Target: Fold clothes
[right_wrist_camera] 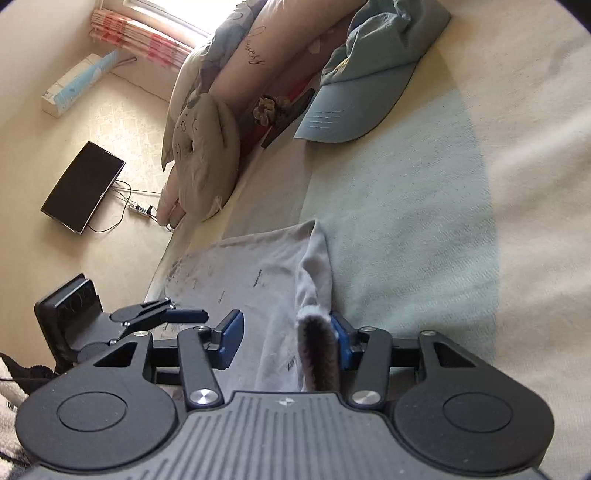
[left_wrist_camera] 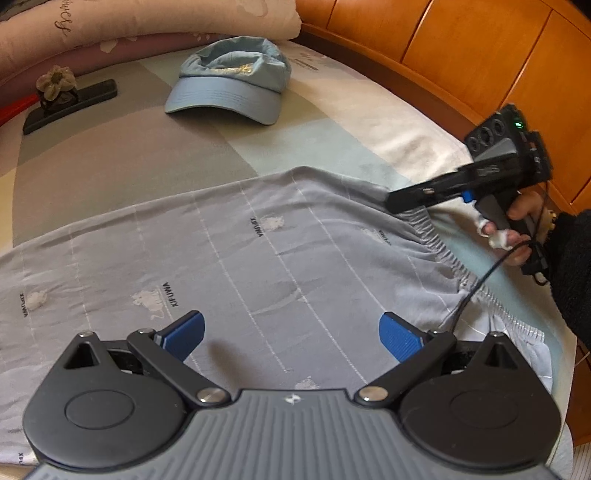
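Grey trousers (left_wrist_camera: 258, 258) with thin white stripes and small prints lie spread flat on the bed. Their gathered elastic waistband (left_wrist_camera: 439, 251) runs along the right side. My left gripper (left_wrist_camera: 291, 332) hovers open just above the fabric, with nothing between its blue pads (left_wrist_camera: 184, 334). In the left wrist view, my right gripper (left_wrist_camera: 402, 203), held by a hand (left_wrist_camera: 524, 218), reaches the waistband's far corner. In the right wrist view, my right gripper (right_wrist_camera: 284, 341) is open around the trousers (right_wrist_camera: 258, 280); the raised waistband (right_wrist_camera: 319, 354) rests against its right pad (right_wrist_camera: 341, 343), clear of the other.
A light blue cap (left_wrist_camera: 229, 85) sits on the bed sheet (left_wrist_camera: 110, 155) beyond the trousers. A black flat object with a flower ornament (left_wrist_camera: 70, 103) lies far left. Rolled bedding (left_wrist_camera: 147, 18) lines the far edge. Wooden panelling (left_wrist_camera: 443, 48) borders the right.
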`<state>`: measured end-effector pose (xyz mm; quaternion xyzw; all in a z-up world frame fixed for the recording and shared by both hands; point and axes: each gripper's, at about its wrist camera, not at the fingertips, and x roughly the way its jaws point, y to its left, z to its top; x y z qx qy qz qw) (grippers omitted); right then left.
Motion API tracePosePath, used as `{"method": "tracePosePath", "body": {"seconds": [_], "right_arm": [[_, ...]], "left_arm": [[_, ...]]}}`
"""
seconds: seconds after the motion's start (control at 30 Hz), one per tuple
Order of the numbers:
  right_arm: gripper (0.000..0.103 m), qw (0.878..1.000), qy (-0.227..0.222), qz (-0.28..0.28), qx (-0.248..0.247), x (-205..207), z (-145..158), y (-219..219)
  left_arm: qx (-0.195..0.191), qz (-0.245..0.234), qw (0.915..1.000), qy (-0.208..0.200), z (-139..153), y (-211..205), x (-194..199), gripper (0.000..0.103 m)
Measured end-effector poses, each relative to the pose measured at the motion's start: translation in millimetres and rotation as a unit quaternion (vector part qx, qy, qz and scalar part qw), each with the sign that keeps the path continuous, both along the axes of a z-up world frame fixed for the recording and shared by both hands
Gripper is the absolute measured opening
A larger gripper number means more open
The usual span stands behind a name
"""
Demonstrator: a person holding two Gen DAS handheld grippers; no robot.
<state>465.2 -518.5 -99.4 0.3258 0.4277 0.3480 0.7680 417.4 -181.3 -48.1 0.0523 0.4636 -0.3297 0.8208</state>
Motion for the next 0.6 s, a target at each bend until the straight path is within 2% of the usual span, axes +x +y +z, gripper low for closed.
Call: {"method": "tracePosePath", "body": {"seconds": [0.03,0.07,0.1,0.27,0.47,0.6], "right_arm": [[0.033,1.000,0.003,-0.004,-0.003,1.7,-2.1,-1.3],[0.014,1.000,0.010,-0.011,-0.008,3.1,-5.8,-3.4],[0.009,1.000,0.014,-0.017,-0.009,3.5,-8.1,-4.6],[0.011,0.999,0.004,-0.028,-0.027,0.9,-7.7,1.7],[0.025,0.998,-0.027,-0.025,-0.046,0.3,-2.2,13.9],[0.021,0.995,-0.042,-0.024,-0.092,-5.0,8.0,22.8]], "left_arm": [[0.000,-0.001,1.0000,-0.001,0.4,0.2,-0.3,0.100],[-0.001,-0.002,1.0000,-0.001,0.7,0.3,-0.5,0.100],[-0.001,-0.003,1.0000,-0.002,1.1,0.5,-0.8,0.100],[0.003,0.003,1.0000,0.003,-2.1,2.7,1.3,0.100],[0.009,0.001,1.0000,0.003,-3.0,2.4,2.1,0.100],[0.012,0.002,0.9999,0.004,-3.2,3.3,3.1,0.100]]}}
